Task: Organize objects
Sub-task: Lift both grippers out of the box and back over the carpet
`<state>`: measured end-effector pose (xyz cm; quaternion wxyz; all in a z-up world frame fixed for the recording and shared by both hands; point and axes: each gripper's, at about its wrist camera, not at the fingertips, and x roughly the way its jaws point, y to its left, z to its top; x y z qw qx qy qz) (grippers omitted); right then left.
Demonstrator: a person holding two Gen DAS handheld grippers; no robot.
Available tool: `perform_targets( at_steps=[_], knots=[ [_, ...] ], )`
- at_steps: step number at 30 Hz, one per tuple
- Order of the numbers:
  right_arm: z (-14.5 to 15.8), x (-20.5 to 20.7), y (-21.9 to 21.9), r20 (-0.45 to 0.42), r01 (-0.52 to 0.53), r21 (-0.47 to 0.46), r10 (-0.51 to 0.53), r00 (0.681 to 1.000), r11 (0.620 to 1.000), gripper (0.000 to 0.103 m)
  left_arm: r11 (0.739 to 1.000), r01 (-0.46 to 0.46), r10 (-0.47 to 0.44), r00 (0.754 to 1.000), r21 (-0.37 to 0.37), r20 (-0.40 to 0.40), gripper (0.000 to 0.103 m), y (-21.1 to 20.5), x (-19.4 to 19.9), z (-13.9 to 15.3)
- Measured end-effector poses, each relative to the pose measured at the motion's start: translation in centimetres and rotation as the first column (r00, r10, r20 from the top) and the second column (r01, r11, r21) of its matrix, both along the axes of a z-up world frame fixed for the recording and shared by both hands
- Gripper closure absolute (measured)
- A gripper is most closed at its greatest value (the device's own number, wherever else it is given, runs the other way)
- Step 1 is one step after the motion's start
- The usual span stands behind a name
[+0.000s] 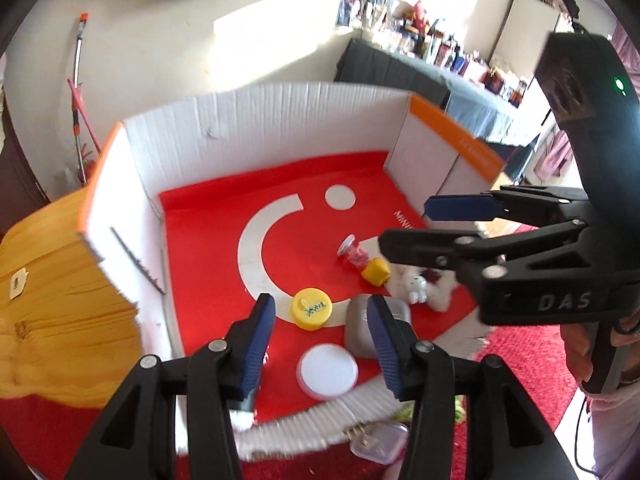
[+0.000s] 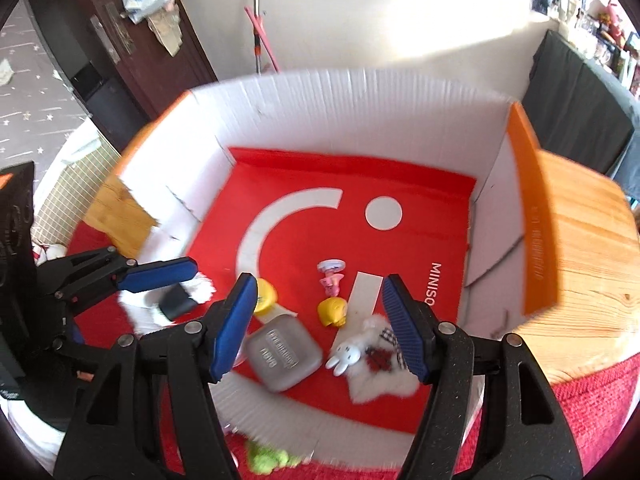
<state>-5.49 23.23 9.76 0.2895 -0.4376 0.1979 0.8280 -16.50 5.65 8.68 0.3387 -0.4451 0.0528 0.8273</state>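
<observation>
Right wrist view shows the word MINISO on the red floor of the white box [image 2: 360, 112]. My right gripper [image 2: 320, 328] has its jaws apart, nothing between the pads. Under it the grey case [image 2: 284, 354] lies flat, its printed label too blurred to read. The pink figure [image 2: 332, 276] lies with its long axis toward the far wall. My left gripper [image 1: 320, 344] is also apart and empty, above the white lid [image 1: 327, 370] and yellow cap [image 1: 311, 307].
</observation>
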Motion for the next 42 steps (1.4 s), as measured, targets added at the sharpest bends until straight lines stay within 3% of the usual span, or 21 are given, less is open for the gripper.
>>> perform_targets(
  at_steps=[3, 12, 18, 23, 31, 37, 42],
  knots=[
    [1.9, 1.3, -1.6, -0.045, -0.01, 0.043, 0.012, 0.999, 0.999, 0.034, 0.999, -0.037, 0.038, 0.998, 0.039, -0.042, 0.04, -1.5, 1.2, 1.6],
    [5.8, 5.7, -7.4, -0.154, -0.024, 0.172, 0.052, 0.987, 0.985, 0.028, 0.985, -0.108, 0.127, 0.983, 0.138, -0.136, 0.025, -4.8, 4.1, 4.0],
    [6.5, 8.8, -11.0, -0.223, 0.003, 0.249, 0.054, 0.973, 0.969, 0.02, 0.969, -0.205, 0.234, 0.942, 0.142, -0.242, 0.014, -6.7, 7.6, 5.2],
    [5.6, 11.5, -13.4, -0.277, 0.052, 0.271, 0.026, 0.96, 0.961, 0.017, 0.959, -0.252, 0.28, 0.91, 0.128, -0.305, 0.008, -7.0, 10.1, 4.9],
    [3.3, 13.8, -15.4, -0.28, 0.118, 0.296, -0.033, 0.96, 0.948, 0.012, 0.942, -0.309, 0.336, 0.884, 0.135, -0.325, 0.001, -7.1, 13.0, 3.2],
    [0.5, 14.3, -16.7, -0.234, 0.131, 0.349, -0.05, 0.971, 0.928, 0.009, 0.933, -0.34, 0.36, 0.896, 0.122, -0.261, 0.0, -6.8, 14.0, 0.1],
    [-2.8, 14.6, -16.0, -0.194, 0.143, 0.295, -0.087, 0.977, 0.945, 0.009, 0.936, -0.34, 0.351, 0.915, 0.088, -0.198, 0.0, -6.1, 14.7, -2.9]
  ],
)
